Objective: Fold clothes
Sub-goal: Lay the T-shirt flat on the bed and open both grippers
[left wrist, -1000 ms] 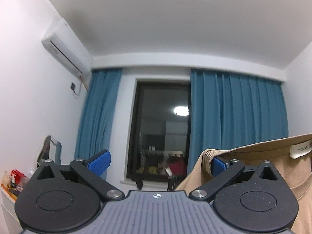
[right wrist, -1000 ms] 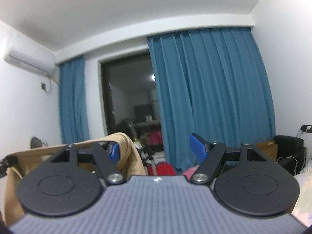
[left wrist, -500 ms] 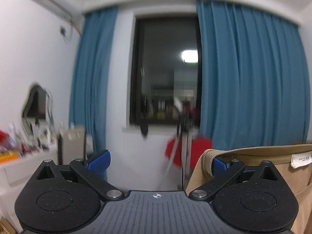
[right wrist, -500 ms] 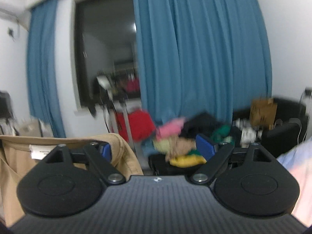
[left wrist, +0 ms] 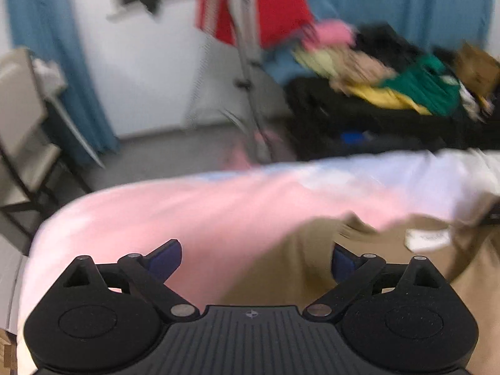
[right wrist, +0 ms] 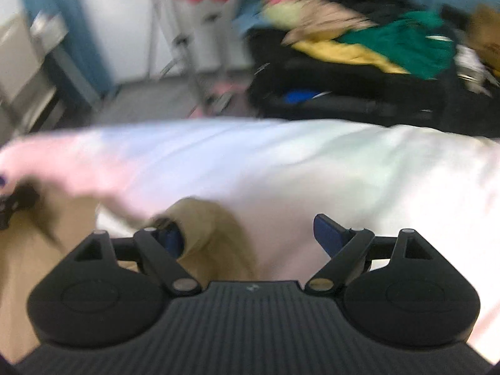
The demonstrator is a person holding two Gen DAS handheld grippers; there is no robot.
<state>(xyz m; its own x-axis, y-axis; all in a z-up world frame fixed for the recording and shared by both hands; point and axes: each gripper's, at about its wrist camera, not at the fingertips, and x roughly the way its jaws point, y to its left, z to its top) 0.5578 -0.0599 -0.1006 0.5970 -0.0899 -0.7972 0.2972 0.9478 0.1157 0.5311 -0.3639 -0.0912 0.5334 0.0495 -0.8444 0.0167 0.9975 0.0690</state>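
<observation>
1. Tan shirt (left wrist: 281,268) draped over bed (left wrist: 187,206), collar hooked on one finger of each claw.
2. Left claw (left wrist: 254,259) and right claw (right wrist: 247,234) both gape wide, clamping nothing.
3. Risk: unclamped collar slips off, so shirt lands bunched.

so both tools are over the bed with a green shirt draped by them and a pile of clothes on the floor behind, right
Not quite: the shirt by the tools is tan, not green; both wrist views show it. The green garment lies in the pile of clothes behind. The rest holds: the left tool and right tool are over the bed.
</observation>
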